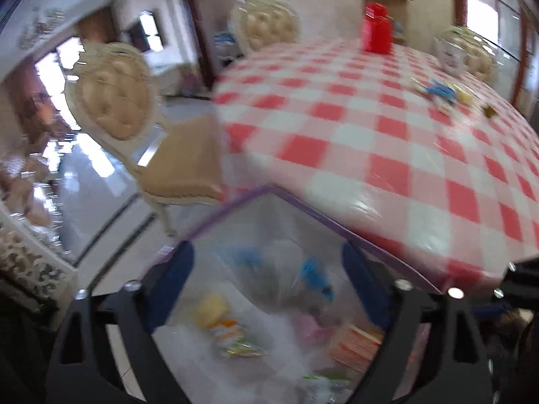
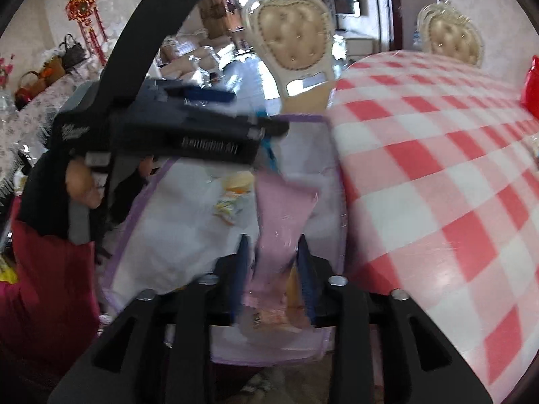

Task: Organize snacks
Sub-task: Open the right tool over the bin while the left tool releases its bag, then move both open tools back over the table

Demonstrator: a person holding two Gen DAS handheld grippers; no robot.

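A clear bag with a purple rim (image 1: 303, 208) hangs open off the near edge of the table, with several snack packets (image 1: 219, 320) inside. My left gripper (image 1: 266, 276) is open wide above the bag's mouth, its blue fingers (image 1: 175, 276) well apart and gripping nothing. In the right wrist view the same bag (image 2: 134, 222) lies below my right gripper (image 2: 273, 266), which is open. A pink snack packet (image 2: 283, 208) stands loosely between its fingers, over the bag. My left gripper (image 2: 259, 111) is at the bag's far rim. More loose snacks (image 1: 441, 92) lie on the table.
The red-and-white checked tablecloth (image 1: 370, 118) covers the table to the right of the bag. A red box (image 1: 377, 28) stands at the far side. Padded chairs (image 1: 114, 101) (image 2: 289, 33) stand beyond the table's left edge. A person's hand (image 2: 81, 181) holds the left gripper.
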